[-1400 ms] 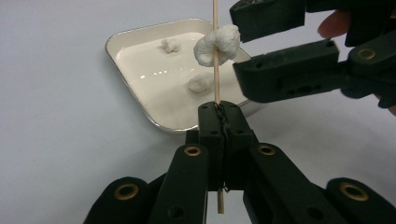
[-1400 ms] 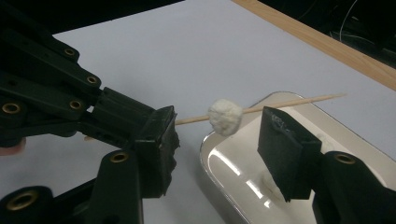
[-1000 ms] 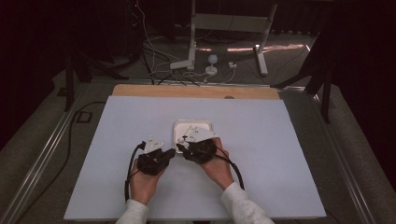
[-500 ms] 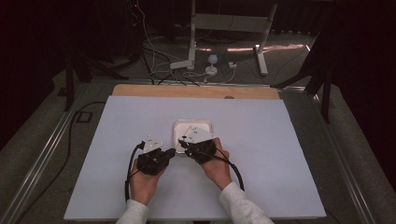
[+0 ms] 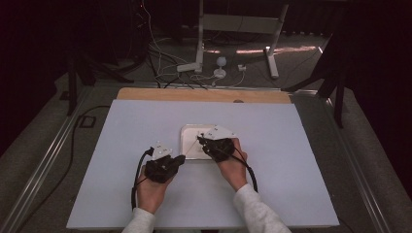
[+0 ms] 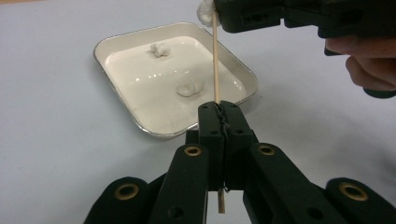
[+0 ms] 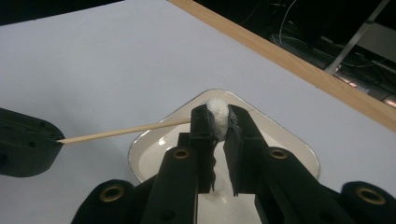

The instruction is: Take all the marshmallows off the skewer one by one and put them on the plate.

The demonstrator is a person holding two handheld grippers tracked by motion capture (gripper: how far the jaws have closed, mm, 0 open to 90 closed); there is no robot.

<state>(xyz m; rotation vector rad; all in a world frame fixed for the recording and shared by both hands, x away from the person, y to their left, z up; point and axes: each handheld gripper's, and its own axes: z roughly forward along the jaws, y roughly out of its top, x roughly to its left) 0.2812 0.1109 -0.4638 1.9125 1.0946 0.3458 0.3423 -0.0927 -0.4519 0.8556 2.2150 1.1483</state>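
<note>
While the left claw clamps the stick, the right claw squeezes its cotton tip, seemingly to strip it over the tray.

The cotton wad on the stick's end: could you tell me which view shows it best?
The right gripper view: the cotton wad sits close up, pinched between its jaws. The left gripper view shows only a bit beside the right gripper; the high view hides it.

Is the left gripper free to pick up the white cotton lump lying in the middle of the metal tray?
Probably not as things stand: the left gripper is shut on the thin wooden stick, though the white cotton lump lies uncovered in the metal tray.
</note>
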